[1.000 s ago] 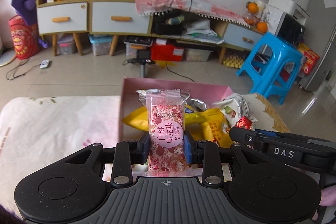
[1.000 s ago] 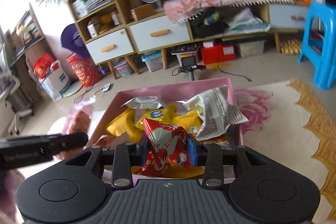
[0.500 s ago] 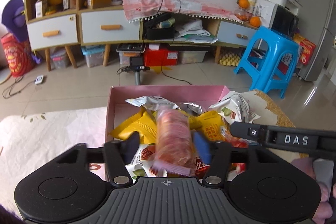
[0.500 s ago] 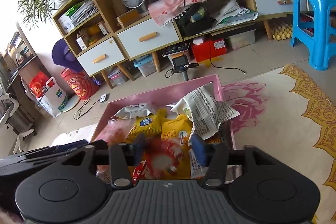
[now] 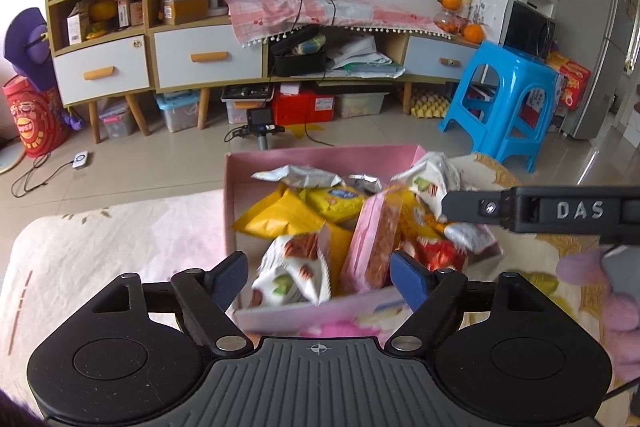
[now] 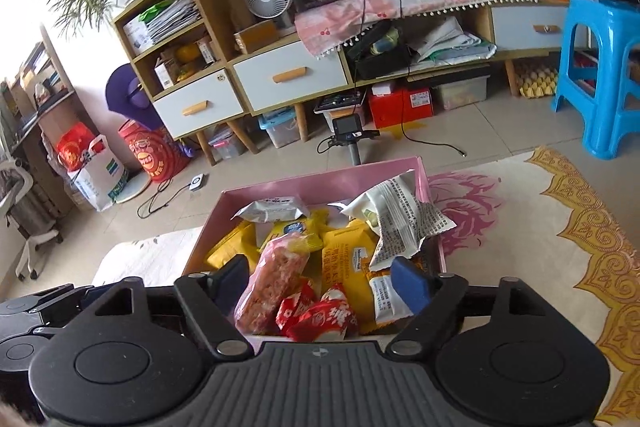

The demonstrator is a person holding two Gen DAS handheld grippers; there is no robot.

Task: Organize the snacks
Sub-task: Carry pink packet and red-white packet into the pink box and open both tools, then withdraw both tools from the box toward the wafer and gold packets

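Fingers (image 5: 409, 279) opening; pink snack packet (image 5: 374, 239) (blurred) upright in box (image 5: 320, 157).

Both jaws are opening, having dropped the pink snack (image 5: 374, 243) and red snack (image 6: 320, 315) into the box (image 5: 320, 157)

Snack packets (image 5: 340, 223) piled in a box (image 5: 230, 203) at the table's (image 5: 100, 251) far edge; stool (image 5: 508, 99) beyond at right, cabinet (image 5: 192, 57) behind.
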